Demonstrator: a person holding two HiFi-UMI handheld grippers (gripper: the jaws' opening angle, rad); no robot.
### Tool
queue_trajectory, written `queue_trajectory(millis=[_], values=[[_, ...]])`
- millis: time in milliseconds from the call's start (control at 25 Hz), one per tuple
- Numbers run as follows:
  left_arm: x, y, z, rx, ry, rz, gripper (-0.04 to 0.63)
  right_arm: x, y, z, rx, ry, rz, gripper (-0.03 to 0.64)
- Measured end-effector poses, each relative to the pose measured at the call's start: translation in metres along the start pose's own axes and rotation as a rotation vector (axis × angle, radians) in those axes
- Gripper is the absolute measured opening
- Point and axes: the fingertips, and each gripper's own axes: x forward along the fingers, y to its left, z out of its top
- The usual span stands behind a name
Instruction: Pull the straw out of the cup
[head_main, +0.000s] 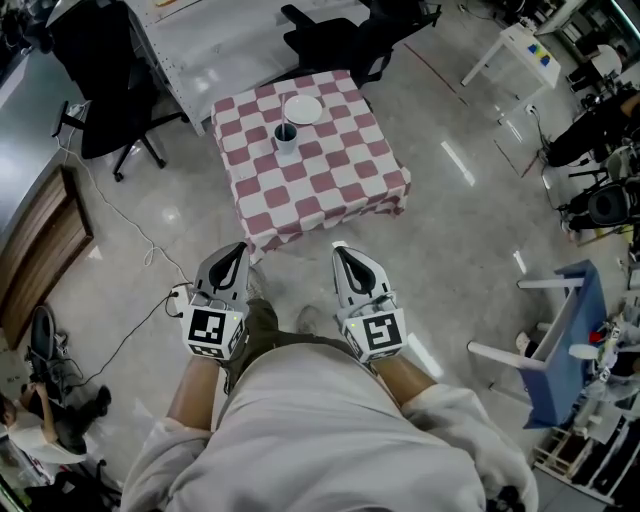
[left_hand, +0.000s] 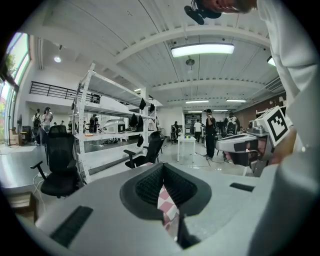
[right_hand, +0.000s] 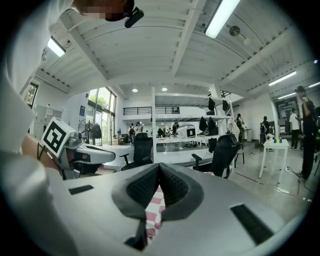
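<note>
The person's pale shirt (head_main: 300, 430) is filling the foreground. Just past it, the grey-and-white left gripper (head_main: 233, 252) and right gripper (head_main: 346, 252) are hovering with jaws closed on nothing. Both are well apart from the red-and-white checked table (head_main: 335, 185), where the small white cup (head_main: 286, 141) is holding its dark straw (head_main: 287, 128) beside a round white plate (head_main: 302, 109).

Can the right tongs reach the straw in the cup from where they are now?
Probably not: the right tongs hang well short of the table; the cup stands mid-cloth. Nothing blocks the way.

Bare floor (head_main: 450, 230) to table (head_main: 330, 190), plate (head_main: 302, 109) behind cup (head_main: 286, 137) (chairs (head_main: 340, 35) beyond)
</note>
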Motion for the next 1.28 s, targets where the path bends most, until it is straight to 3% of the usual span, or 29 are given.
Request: queue_trajectory(millis=[400, 1280], values=[[0.036, 0.042, -0.001, -0.019, -0.004, -0.045, 0.005, 0.048, -0.001, 0.002, -0.012, 0.025, -0.024, 0.003], [0.137, 0.182, 0.022, -0.005, -0.004, -0.223, 0.005, 0.204, -0.011, 0.029, 0.003, 0.056, -0.201, 0.003]])
